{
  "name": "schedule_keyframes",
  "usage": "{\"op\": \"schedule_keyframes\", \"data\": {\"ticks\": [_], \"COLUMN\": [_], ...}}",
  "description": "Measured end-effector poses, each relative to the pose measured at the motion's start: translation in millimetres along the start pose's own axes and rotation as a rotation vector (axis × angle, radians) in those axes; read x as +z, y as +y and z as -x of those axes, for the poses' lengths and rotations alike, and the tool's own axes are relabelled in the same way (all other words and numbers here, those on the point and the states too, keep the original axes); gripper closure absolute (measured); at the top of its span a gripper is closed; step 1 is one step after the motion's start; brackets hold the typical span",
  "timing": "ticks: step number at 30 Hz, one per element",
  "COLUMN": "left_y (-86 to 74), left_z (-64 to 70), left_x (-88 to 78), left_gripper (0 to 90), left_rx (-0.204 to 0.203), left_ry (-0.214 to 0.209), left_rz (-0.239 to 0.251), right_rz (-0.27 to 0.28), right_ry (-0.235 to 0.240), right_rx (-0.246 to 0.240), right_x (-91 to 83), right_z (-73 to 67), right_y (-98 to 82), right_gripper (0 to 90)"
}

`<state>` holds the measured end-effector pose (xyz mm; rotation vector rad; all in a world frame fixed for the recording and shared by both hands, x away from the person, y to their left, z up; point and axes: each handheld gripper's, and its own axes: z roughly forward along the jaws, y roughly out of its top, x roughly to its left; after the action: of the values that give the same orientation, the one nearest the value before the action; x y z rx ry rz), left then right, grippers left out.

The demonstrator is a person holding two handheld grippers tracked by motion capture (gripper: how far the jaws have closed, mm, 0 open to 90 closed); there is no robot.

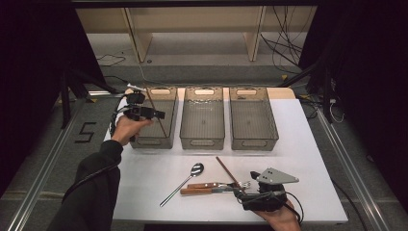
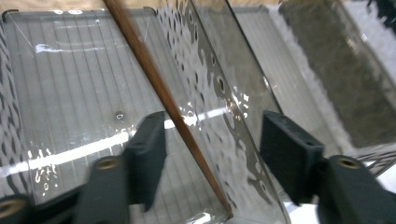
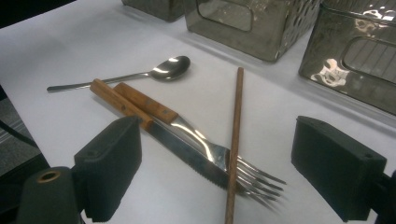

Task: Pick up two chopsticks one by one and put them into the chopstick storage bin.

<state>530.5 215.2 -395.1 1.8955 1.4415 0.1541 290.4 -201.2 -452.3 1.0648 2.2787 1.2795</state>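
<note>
Left claw [image 2: 210,154]: jaws stand wide apart and grip nothing; it hangs over the left bin [image 1: 153,139].
Chopstick in bin [image 2: 163,93]: a brown stick lies between the left claw's jaws, nearer one pad and apart from the other; whether it touches that pad I cannot tell.
Its axis: slanted, low tip down on the bin floor just past the jaws, top end leaning away up toward the far rim.
Right claw [image 3: 224,172]: jaws wide open, holding nothing, low over the table [image 1: 312,159].
Second chopstick [image 3: 235,140]: lies flat between the right claw's jaws, long axis running straight away from the claw, crossing the fork [image 3: 205,144] tines.
Knife [image 3: 154,126]: beside the fork, handles pointing away from the claw to one side.
Spoon [image 3: 159,72]: beyond the knife, farther from the claw.
</note>
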Motion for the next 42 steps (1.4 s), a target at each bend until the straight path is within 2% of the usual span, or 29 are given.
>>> {"op": "schedule_keyframes", "data": {"ticks": [2, 6, 12, 17, 20, 23, 25, 28, 35, 37, 39, 42], "left_y": [0.5, 1.1, -1.5, -9.8, -17.7, -28.3, -37.3, -52.4, -88.6, -94.0, -100.3, -110.5], "left_z": [1.7, 3.0, 2.7, 9.0, 15.7, 22.8, 28.5, 37.9, 52.0, 56.8, 62.2, 71.3], "left_x": [1.4, 2.1, -5.2, -17.7, -26.1, -37.7, -44.6, -50.0, -52.7, -50.0, -49.7, -44.9], "left_gripper": [30.2, 20.4, 18.0, 17.3, 16.8, 16.6, 16.6, 16.3, 16.2, 16.2, 16.1, 16.0], "left_rx": [0.006, -0.005, -0.017, -0.031, -0.022, -0.021, -0.013, 0.013, 0.016, 0.024, 0.035, 0.056], "left_ry": [0.017, 0.047, 0.027, -0.043, -0.073, -0.116, -0.129, -0.147, -0.227, -0.251, -0.274, -0.302], "left_rz": [-0.008, 0.004, 0.031, 0.091, 0.121, 0.172, 0.206, 0.218, 0.279, 0.265, 0.289, 0.290], "right_rz": [0.000, 0.000, -0.003, -0.024, -0.050, -0.083, -0.098, -0.124, -0.170, -0.182, -0.191, -0.204], "right_ry": [0.003, 0.006, 0.004, -0.014, -0.032, -0.052, -0.052, -0.058, -0.071, -0.074, -0.068, -0.060], "right_rx": [-0.004, -0.009, -0.007, -0.009, -0.006, 0.002, 0.012, 0.013, 0.010, 0.016, 0.016, 0.017], "right_x": [0.1, 0.0, -0.7, 0.2, 1.5, 2.9, 3.4, 4.0, 6.2, 7.1, 8.2, 9.8], "right_z": [-0.6, -0.9, -0.2, -0.1, -0.1, 1.5, 3.0, 3.6, 1.7, 1.6, 1.5, 1.1], "right_y": [0.0, 0.0, 0.0, 0.3, 0.0, -1.1, -2.4, -4.6, -10.7, -12.5, -14.3, -16.8], "right_gripper": [16.9, 17.1, 17.1, 17.4, 18.1, 20.3, 21.5, 24.1, 34.5, 38.0, 41.1, 46.2]}}
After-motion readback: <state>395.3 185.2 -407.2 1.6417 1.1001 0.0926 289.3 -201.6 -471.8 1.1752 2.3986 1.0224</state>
